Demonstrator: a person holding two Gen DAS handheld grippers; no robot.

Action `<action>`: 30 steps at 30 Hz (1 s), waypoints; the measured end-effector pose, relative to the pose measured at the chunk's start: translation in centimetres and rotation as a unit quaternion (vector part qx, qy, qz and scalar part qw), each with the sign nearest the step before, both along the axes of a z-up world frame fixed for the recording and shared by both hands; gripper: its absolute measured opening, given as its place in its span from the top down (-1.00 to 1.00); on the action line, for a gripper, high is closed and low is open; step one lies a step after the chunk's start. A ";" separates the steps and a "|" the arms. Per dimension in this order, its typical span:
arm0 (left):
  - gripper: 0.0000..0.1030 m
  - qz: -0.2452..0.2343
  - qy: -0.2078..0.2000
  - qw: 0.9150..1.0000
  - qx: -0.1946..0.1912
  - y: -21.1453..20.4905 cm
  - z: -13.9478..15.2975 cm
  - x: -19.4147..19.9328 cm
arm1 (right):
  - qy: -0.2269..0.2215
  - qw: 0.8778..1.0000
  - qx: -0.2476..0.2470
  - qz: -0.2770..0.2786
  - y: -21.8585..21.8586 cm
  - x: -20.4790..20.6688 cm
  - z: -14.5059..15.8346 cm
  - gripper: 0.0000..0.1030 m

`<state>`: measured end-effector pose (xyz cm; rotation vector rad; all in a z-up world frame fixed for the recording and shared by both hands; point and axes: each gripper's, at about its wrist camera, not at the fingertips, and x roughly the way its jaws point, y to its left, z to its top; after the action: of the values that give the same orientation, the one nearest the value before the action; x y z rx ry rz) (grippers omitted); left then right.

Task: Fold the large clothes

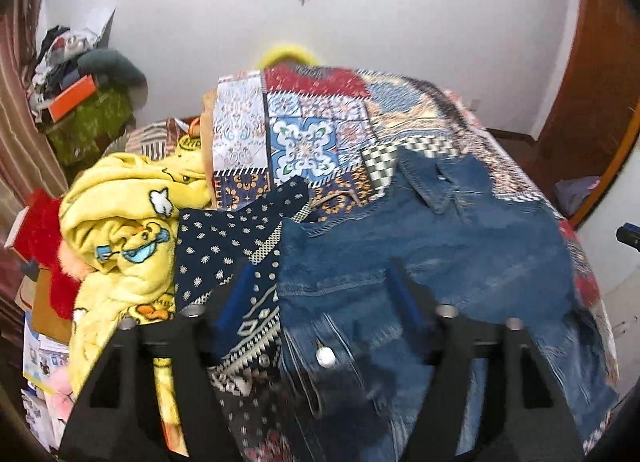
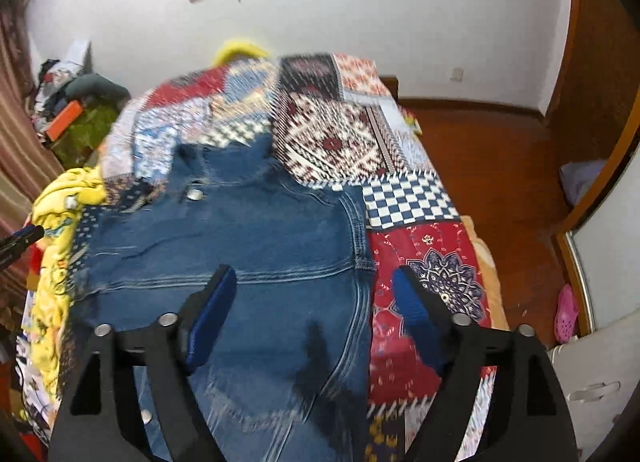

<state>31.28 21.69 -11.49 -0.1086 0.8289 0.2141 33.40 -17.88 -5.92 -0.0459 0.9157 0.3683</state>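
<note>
A blue denim jacket (image 1: 432, 254) lies spread on the patchwork bedspread (image 1: 316, 122), collar toward the far wall. It also shows in the right wrist view (image 2: 248, 230). My left gripper (image 1: 320, 282) is open and empty, hovering over the jacket's left front edge near a metal button (image 1: 326, 358). My right gripper (image 2: 314, 282) is open and empty, hovering above the jacket's right side seam, with one finger (image 2: 412, 302) over the red bedspread patch (image 2: 432, 254).
A yellow cartoon blanket (image 1: 128, 230) and a dark polka-dot garment (image 1: 224, 246) are heaped left of the jacket. Cluttered boxes and clothes (image 1: 76, 74) stand at far left. A wooden floor (image 2: 488, 158) and a white wall lie to the right.
</note>
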 end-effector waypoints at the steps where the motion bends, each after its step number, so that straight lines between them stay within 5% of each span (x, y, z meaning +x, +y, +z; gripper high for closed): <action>1: -0.60 -0.002 -0.001 1.000 0.002 -0.4 0.3 -0.7 | -0.004 1.000 0.000 0.003 0.0 -0.5 0.3 -0.63; 8: -0.78 -0.016 -0.004 1.000 -0.016 -2.0 0.6 -6.6 | -0.020 0.999 -0.008 0.029 -0.8 -6.0 0.8 -0.65; 16: -0.78 -0.012 0.052 0.994 -0.091 -1.5 -4.7 -12.1 | 0.029 1.000 -0.001 0.013 -3.7 -10.6 -3.0 -0.65; 24: -0.78 0.003 0.123 0.972 -0.198 -1.2 -12.4 -16.1 | 0.135 0.990 0.039 -0.033 -6.4 -12.0 -9.5 -0.65; 30: -0.65 0.014 0.151 0.946 -0.286 -1.8 -16.7 -17.2 | 0.177 0.978 0.099 -0.043 -6.7 -12.7 -12.1 -0.65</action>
<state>14.11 19.92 -28.20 -0.6465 1.1793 0.0089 20.71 -24.55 -18.06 0.2501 1.2234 0.3917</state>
